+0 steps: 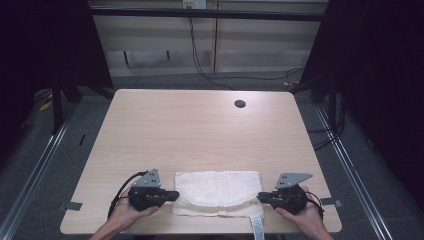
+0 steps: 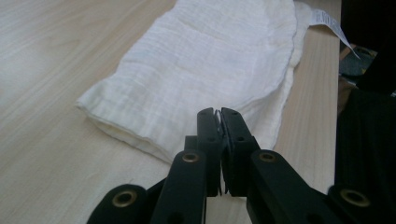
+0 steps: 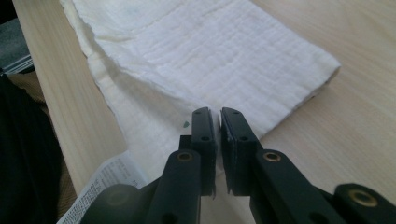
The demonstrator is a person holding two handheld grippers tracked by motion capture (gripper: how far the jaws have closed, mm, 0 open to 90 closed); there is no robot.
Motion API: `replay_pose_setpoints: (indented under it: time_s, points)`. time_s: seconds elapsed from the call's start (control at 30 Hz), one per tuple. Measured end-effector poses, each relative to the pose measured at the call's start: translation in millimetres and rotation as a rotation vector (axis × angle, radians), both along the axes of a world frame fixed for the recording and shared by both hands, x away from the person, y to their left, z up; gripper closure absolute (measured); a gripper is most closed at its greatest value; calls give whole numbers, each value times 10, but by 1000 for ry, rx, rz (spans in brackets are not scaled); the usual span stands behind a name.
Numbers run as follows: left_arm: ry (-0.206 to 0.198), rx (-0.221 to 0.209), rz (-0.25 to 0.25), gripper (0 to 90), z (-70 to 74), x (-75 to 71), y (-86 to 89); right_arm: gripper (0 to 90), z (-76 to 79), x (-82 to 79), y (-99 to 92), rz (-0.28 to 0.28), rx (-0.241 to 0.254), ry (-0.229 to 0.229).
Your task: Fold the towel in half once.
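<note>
1. High view showed the folded white cloth [image 1: 217, 192] lying flat at the near edge of the tabletop [image 1: 200, 130], with the left tongs [image 1: 175, 195] at its left end and the right tongs [image 1: 260, 196] at its right end.
2. Left tongs [image 2: 218, 112] were pinched nearly shut; in the left gripper view a sliver of white cloth edge sat between the tips. That was a thin bite, and a pull could have slipped it free.
3. Right tongs [image 3: 215, 112] showed a narrow gap between the tips, with the cloth [image 3: 210, 51] right at them; whether the pads really pressed on fabric I could not tell. If that side held nothing, a lift would have dragged the cloth askew.
4. Layers were stacked, so either side might have caught only the top ply and opened the fold unevenly.
5. A care label [image 1: 257, 227] hung over the near edge; a tug toward the person could have pulled the whole cloth off the tabletop.
6. Uneven lifting between the two hands would have bunched the middle.
</note>
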State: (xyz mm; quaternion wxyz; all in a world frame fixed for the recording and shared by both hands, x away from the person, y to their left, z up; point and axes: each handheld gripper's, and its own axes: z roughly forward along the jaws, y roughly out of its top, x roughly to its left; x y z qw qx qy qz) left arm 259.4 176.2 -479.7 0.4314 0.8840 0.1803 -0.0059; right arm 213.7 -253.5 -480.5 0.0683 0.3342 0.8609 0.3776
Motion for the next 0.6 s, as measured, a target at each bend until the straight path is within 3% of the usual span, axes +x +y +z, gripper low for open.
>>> replay_pose_setpoints:
  time_s: [0.17,0.27,0.33,0.43,0.5,0.53,0.57,0.6]
  points:
    - [18,0,-10,850,1,-46,12,811,-32,-7,2,-2,5,17]
    - [31,-24,-2,826,18,-36,34,756,-12,-20,-8,-12,29,20]
    - [14,-33,5,791,57,-48,38,698,10,-53,-1,-12,35,18]
    - [-5,-64,10,737,148,-44,35,660,50,-112,4,-6,75,15]
    - [-11,-109,26,713,226,-31,51,636,82,-117,5,-9,92,3]
    - [-9,-112,34,703,236,-16,54,625,103,-106,12,-20,95,-4]
    - [-22,-79,61,689,218,24,43,592,105,-62,35,-30,86,-13]
    - [-22,-79,61,684,218,24,43,592,105,-62,35,-30,86,-13]
